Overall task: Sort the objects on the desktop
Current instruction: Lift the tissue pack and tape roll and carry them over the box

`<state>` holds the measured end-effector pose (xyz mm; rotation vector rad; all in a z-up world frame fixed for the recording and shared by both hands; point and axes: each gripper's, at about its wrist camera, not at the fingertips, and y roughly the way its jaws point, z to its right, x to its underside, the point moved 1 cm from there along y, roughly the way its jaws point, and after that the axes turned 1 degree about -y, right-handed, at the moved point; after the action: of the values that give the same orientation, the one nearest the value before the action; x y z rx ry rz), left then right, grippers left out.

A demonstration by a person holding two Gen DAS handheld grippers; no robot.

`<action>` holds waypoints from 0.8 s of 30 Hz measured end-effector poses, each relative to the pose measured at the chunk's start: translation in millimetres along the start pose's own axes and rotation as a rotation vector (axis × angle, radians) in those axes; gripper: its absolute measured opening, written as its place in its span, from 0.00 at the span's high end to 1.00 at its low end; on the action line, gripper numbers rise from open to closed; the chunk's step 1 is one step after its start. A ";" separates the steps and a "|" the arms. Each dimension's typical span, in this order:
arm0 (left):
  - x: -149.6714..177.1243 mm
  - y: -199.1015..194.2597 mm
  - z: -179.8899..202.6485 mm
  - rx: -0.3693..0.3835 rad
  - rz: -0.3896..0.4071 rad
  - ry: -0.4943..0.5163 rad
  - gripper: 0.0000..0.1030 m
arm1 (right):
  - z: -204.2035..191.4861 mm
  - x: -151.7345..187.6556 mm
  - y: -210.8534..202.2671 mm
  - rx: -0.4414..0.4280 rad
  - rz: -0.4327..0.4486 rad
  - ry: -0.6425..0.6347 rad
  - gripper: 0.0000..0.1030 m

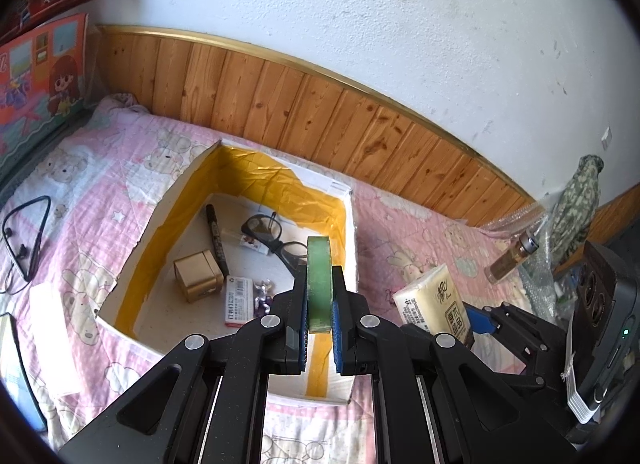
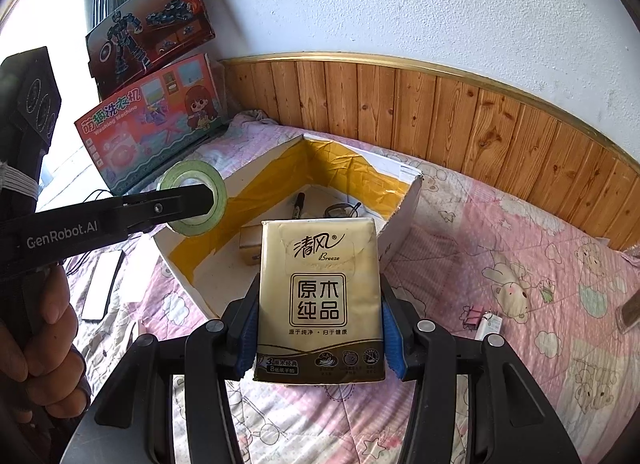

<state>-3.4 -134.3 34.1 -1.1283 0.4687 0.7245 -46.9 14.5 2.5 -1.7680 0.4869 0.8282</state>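
1. A green tape roll [image 1: 319,284] is gripped on edge by the left tongs [image 1: 319,328], held above the near wall of the box [image 1: 350,223].
2. A tissue pack [image 2: 318,300] is clamped across its width by the right tongs [image 2: 318,328], just short of the box, toward 12 o'clock from them.
3. Already lying in the box: a marker [image 1: 216,236], glasses [image 1: 272,232], a gold cube [image 1: 198,276], a staples packet [image 1: 239,302] and a small wrapped item.
4. Judged from this, the sorting is well along; the tape and the pack are yet to be dropped in.
5. Left out on the bed: earphones [image 1: 24,248] at 9 o'clock of the box, a small bottle [image 1: 510,260] at 3 o'clock, and a phone [image 2: 102,284].
6. The surface is a pink quilt [image 1: 100,183]; behind it are wood panelling [image 1: 320,115], a white wall and two toy boxes [image 2: 152,131].
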 end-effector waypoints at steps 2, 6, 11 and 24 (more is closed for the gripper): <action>-2.7 1.4 -4.1 -0.001 -0.001 -0.007 0.91 | -1.4 -1.7 2.8 0.003 -0.004 -0.005 0.50; -7.7 5.6 -12.1 -0.003 -0.006 -0.027 0.91 | -1.2 -5.9 9.7 0.006 -0.013 -0.011 0.50; -13.5 12.8 -19.8 -0.004 -0.014 -0.051 0.91 | -4.1 -14.3 18.8 0.002 -0.019 -0.017 0.50; -19.5 42.1 -37.4 0.000 -0.065 -0.116 0.91 | -9.0 -42.0 44.8 0.002 -0.034 -0.047 0.50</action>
<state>-46.7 -164.3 6.3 -1.0900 0.3320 0.7287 -102.8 -12.2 5.8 -1.7464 0.4259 0.8430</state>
